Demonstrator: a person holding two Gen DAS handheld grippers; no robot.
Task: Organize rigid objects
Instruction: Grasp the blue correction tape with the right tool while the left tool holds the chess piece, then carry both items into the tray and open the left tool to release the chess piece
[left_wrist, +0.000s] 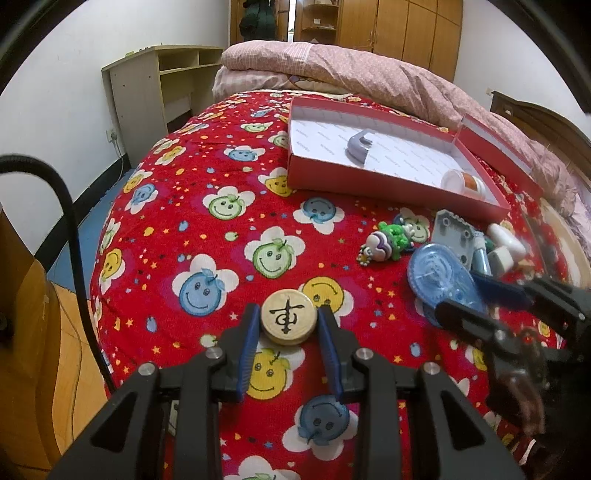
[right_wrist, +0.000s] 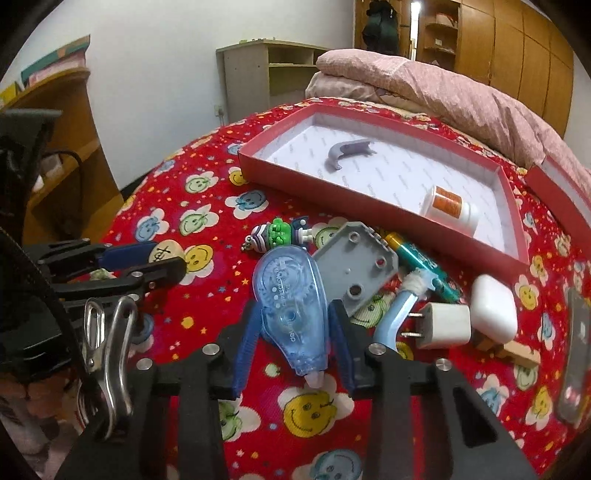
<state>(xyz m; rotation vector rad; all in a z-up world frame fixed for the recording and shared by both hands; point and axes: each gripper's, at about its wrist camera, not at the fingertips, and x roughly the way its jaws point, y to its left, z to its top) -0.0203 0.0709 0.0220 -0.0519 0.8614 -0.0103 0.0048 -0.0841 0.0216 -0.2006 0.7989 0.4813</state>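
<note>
The wooden disc (left_wrist: 289, 322) sits clenched between the left claw (left_wrist: 288, 325) pads, above the red bedspread (left_wrist: 207, 173). The blue correction-tape dispenser (right_wrist: 291, 314) lies on the bedspread between the right claw (right_wrist: 293, 325) pads, which appear closed against its sides. The red box (right_wrist: 369, 192) beyond holds a grey hook (right_wrist: 347, 151) and small bottle (right_wrist: 448, 208).

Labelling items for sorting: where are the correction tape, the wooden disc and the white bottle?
correction tape (right_wrist: 291, 314), right wrist view, clear blue body
wooden disc (left_wrist: 289, 313), left wrist view, marked top face
white bottle (right_wrist: 448, 208), right wrist view, orange label
</note>
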